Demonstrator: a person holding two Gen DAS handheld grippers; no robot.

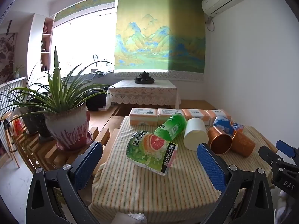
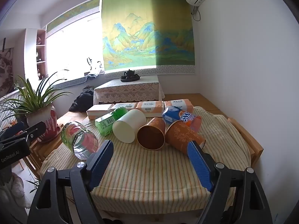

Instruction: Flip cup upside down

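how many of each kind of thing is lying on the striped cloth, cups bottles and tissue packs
cups: 3, white cup, two orange cups
bottles: 3, grapefruit bottle, green bottle, blue bottle
tissue packs: 4
total: 10

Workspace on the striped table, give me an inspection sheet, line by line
Surface: table under a striped cloth.
Job's things: white cup and two orange cups, all lying on their sides.
Clutter: grapefruit-label bottle, green bottle, blue-orange bottle, all lying down; tissue packs along the far edge.
Grippers: left gripper and right gripper open, holding nothing.
Cables: one under the air conditioner.
Surroundings: potted plant, teapot, landscape blind.
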